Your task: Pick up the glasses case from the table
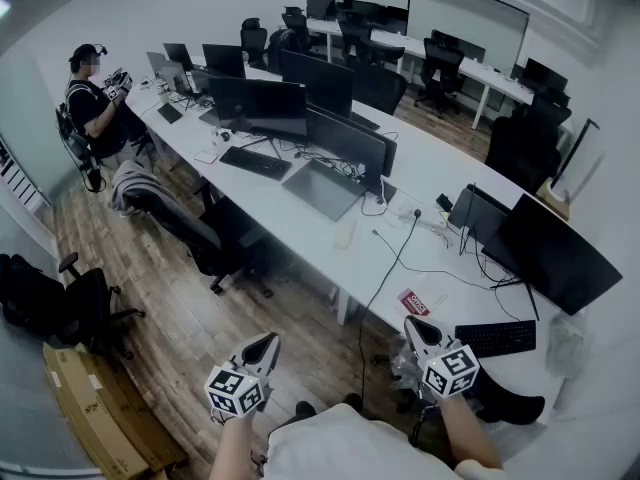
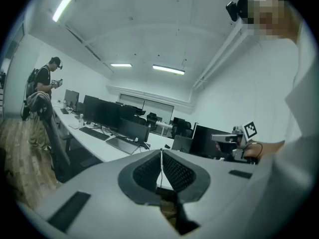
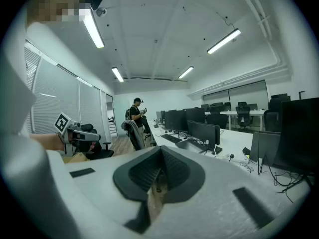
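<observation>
**Glasses case (image 1: pixel 345 234): on the tabletop, not yet taken up; both grippers empty.**
A pale oblong thing, taken to be the case though too small for certainty, is seen lying flat on the white tabletop (image 1: pixel 425 163). It is placed at 1 o'clock from the left gripper (image 1: pixel 268 340) and at 11 o'clock from the right gripper (image 1: pixel 412 324), well apart from both. The jaws of each gripper are seen drawn together, with nothing held between them. The case is judged light, stiff-shelled, smooth and rather slippery. A hold across its narrow width at mid-length is advised, so that it cannot pivot or squirt out.
</observation>
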